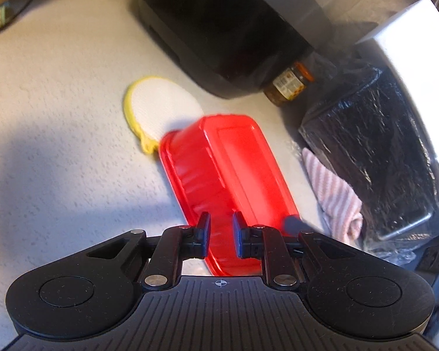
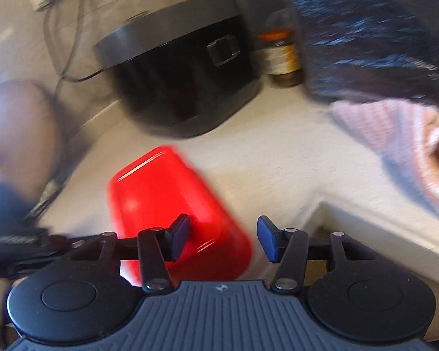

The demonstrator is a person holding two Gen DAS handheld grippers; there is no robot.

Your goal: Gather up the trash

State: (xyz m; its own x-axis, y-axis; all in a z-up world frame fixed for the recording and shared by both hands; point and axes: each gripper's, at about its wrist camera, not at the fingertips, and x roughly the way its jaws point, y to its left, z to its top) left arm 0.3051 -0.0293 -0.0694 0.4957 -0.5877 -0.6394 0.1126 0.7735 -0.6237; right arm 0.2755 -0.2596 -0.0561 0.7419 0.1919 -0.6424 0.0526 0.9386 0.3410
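A red plastic tray (image 1: 234,169) lies upside down and tilted over the pale counter (image 1: 58,117). My left gripper (image 1: 221,234) is shut on its near wall, with red plastic filling the narrow gap between the pads. In the right wrist view the same red tray (image 2: 158,193) sits low in the middle, blurred. My right gripper (image 2: 223,229) is open above its near end. Its left finger overlaps the tray and its right finger hangs past the tray's edge, neither pad pressing on it.
A black round appliance (image 1: 225,29) stands behind the tray, with a brown jar (image 1: 289,84) beside it. A yellow-rimmed white pad (image 1: 161,108) lies left of the tray. To the right are a striped pink cloth (image 1: 333,196) and a black wrapped box (image 1: 371,158). The counter's edge (image 2: 365,219) is at the right.
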